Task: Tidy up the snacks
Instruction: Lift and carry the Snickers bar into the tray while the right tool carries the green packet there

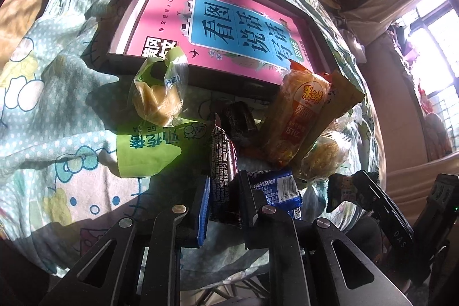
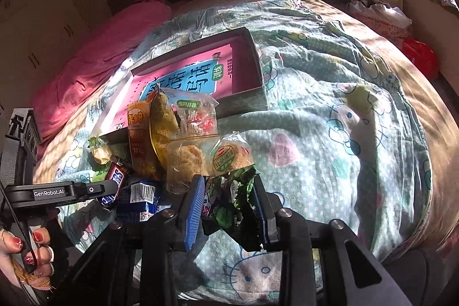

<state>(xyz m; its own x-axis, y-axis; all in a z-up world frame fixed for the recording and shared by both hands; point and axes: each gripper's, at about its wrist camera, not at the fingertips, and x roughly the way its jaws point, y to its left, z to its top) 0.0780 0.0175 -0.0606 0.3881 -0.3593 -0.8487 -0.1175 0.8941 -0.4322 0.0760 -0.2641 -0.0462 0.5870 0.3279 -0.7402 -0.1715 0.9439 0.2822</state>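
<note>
A dark chocolate bar (image 1: 223,177) is being pinched by the left gripper (image 1: 222,191); a green packet (image 2: 229,205), light and crinkly, is being clamped mid-body by the right gripper (image 2: 229,202). The box (image 1: 137,27) is lying ahead.

Bed w/ cartoon quilt (image 2: 330,111): shallow box (image 2: 255,93), snack pile (image 2: 183,151).

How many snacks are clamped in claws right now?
2. A dark chocolate bar in the left claw; a green packet in the right claw.
</note>
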